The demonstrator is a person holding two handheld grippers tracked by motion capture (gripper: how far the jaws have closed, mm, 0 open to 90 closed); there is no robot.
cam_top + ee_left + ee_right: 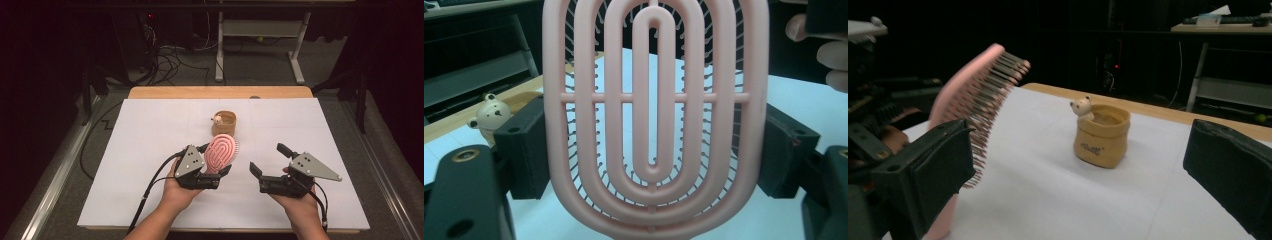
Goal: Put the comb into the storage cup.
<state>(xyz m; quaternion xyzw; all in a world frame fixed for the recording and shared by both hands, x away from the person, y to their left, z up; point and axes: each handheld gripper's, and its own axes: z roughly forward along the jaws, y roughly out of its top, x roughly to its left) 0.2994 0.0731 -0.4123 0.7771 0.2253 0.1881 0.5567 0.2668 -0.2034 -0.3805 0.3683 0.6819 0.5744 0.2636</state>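
High view: left gripper clamps the pink hairbrush, long axis upright, head tilted toward the pot just beyond. Right gripper hangs empty, jaws apart, on the white table.

Left gripper view: brush back between jaws.

Right gripper view: bristles face the pot; path clear.

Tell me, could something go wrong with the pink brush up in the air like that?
Maybe. The left gripper holds the pink brush tilted, so it might slip and drop onto the white table. Swinging it forward could knock the little bear pot over, since that stands just behind it.
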